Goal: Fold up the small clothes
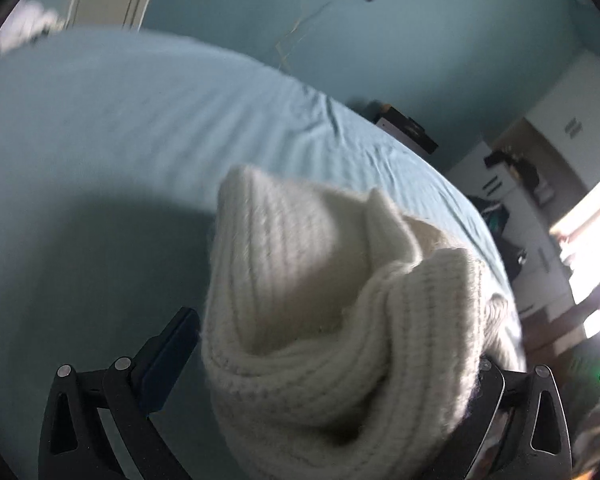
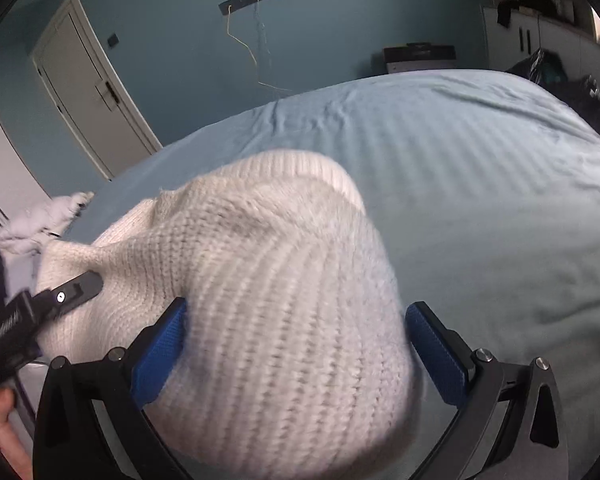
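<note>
Left wrist view: a cream knitted hat (image 1: 312,312) fills the lower middle of the frame above a pale blue bedsheet (image 1: 120,128), its folded brim bunched toward 5 o'clock. The hat covers the right finger of the left gripper (image 1: 332,344) entirely; only the left finger (image 1: 172,344) shows, at 7 o'clock, just beside the knit. The jaws stand at their widest, with the hat between them. The room at 3 o'clock is blurred and washed out by glare.

Right wrist view: the same hat (image 2: 268,300) lies between the blue pads (image 2: 440,356) of the right gripper (image 2: 296,340). The jaws are spread wide; the left pad touches the knit, while blur hides whether the right pad does. At 9 o'clock the other gripper's (image 2: 40,308) dark finger rests against the hat, its remainder cut off. A hand (image 2: 4,428) shows partly at 8 o'clock. A crumpled white cloth (image 2: 44,220) sits at the bed's edge.
</note>
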Motion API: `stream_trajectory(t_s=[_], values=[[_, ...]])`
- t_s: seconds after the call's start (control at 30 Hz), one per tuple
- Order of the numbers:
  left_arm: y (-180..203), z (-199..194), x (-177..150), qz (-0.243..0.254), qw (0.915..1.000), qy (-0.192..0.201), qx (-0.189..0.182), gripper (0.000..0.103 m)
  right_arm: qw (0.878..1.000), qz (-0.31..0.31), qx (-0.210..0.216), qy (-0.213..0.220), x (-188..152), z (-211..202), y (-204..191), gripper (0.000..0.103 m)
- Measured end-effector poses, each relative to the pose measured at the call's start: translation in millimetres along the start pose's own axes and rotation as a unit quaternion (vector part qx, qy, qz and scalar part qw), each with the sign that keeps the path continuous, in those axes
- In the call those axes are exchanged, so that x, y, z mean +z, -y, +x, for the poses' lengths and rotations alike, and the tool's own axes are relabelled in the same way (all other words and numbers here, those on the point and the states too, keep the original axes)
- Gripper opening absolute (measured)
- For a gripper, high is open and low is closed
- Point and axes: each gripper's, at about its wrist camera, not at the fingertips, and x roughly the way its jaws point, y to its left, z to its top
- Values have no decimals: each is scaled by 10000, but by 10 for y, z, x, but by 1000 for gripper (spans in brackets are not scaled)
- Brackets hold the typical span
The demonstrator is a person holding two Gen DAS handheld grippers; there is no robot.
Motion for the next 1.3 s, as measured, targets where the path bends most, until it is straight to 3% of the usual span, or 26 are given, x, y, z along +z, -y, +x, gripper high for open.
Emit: stream_trajectory(t_s=[0.07, 0.1, 0.17, 0.27, 0.3, 0.37, 0.43, 0.5, 0.63, 0.73, 0.83, 0.9, 1.03, 1.13, 1.3], values=[[-38, 32, -52, -229, 9997, -93, -39, 103, 9999, -47, -75, 74, -37, -55, -85, 102], [52, -17, -58, -114, 9998, -64, 115, 103, 10000, 17, -92, 28, -21, -72, -83, 102], [362, -170, -118, 585, 9960, 161, 653, 103, 9995, 258, -98, -144, 58, -120, -88, 102], [820, -555, -205, 1755, 9702, 653, 1537, 103, 9986, 360, -361, -128, 122, -321, -160, 102], [932, -691, -239, 2034, 9605, 789, 1728, 103, 9985, 244, -487, -78, 127, -350, -204, 102], [1061, -969, -326, 2324, 9493, 921, 1908, 103, 9964, -172, -824, -45, 134, -480, -362, 102], [1116, -1256, -394, 2330, 9479, 894, 1977, 103, 9925, -606, -1057, 10, 110, -752, -545, 102], [1107, -1571, -491, 2182, 9524, 711, 2006, 103, 9885, -940, -1171, 159, 21, -1167, -683, 102], [1148, -2183, -736, 2097, 9611, 612, 1689, 103, 9836, -1324, -1103, 533, -173, -2124, -809, 102], [1154, -2575, -933, 2306, 9556, 652, 1715, 103, 9885, -1018, -938, 604, -253, -2652, -740, 102], [1156, -2831, -1055, 2409, 9513, 801, 1747, 103, 9961, -721, -395, 308, -381, -3079, -652, 102], [1140, -2991, -1181, 2548, 9457, 873, 1821, 103, 9970, -713, -270, 161, -551, -3290, -638, 102], [1146, -3139, -1390, 2702, 9353, 1053, 2030, 103, 9959, -637, -589, 237, -890, -3403, -627, 102], [1159, -3191, -1486, 2850, 9286, 1140, 2086, 103, 9967, -536, -591, 172, -1107, -3289, -590, 102], [1229, -3053, -1395, 2892, 9317, 1150, 1874, 103, 9921, -826, -935, -120, -1222, -2904, -544, 102]])
